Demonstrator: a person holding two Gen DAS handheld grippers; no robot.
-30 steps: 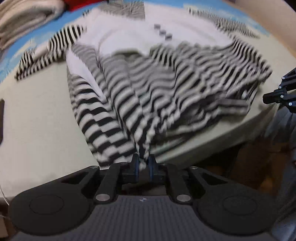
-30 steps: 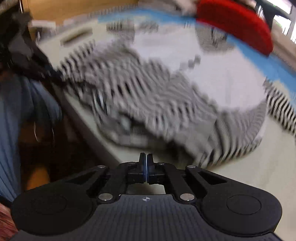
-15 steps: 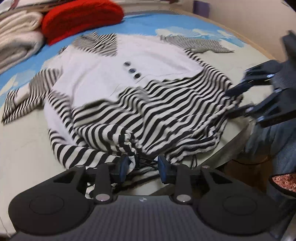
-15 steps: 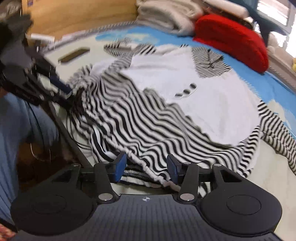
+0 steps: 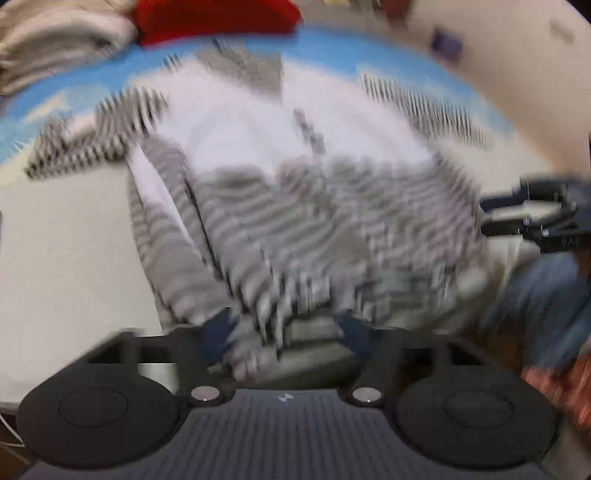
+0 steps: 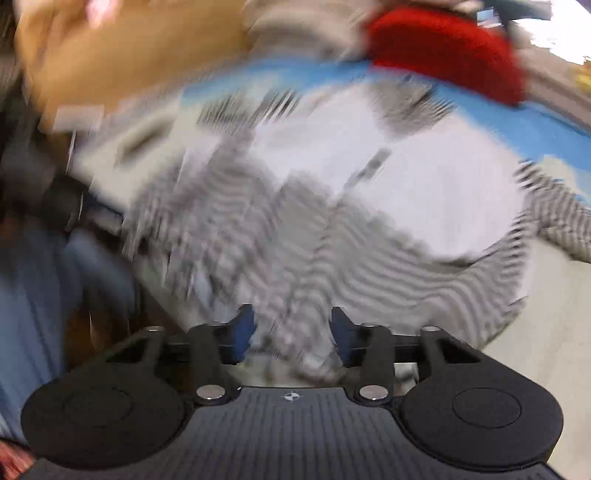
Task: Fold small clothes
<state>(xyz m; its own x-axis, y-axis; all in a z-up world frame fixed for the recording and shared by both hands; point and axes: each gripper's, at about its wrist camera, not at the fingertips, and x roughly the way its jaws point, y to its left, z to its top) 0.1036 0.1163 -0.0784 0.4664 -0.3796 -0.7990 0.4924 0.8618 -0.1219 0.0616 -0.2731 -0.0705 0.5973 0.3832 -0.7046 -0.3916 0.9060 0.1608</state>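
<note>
A small black-and-white striped top with a white chest panel lies face up on the table, blurred by motion; it also shows in the right wrist view. Its striped hem is bunched at the near table edge. My left gripper is open with the hem's left part lying between its fingers. My right gripper is open with the hem's right part between its fingers. The right gripper also shows at the right of the left wrist view.
A red knit item and folded beige cloth lie at the table's far side; the red item also shows in the right wrist view. The table top is cream with a blue far part. A person's blue jeans are close by.
Both grippers went from shut a second ago to open and have opened wider. Both views have moved and are now blurred. The hem stays bunched at the near edge.
</note>
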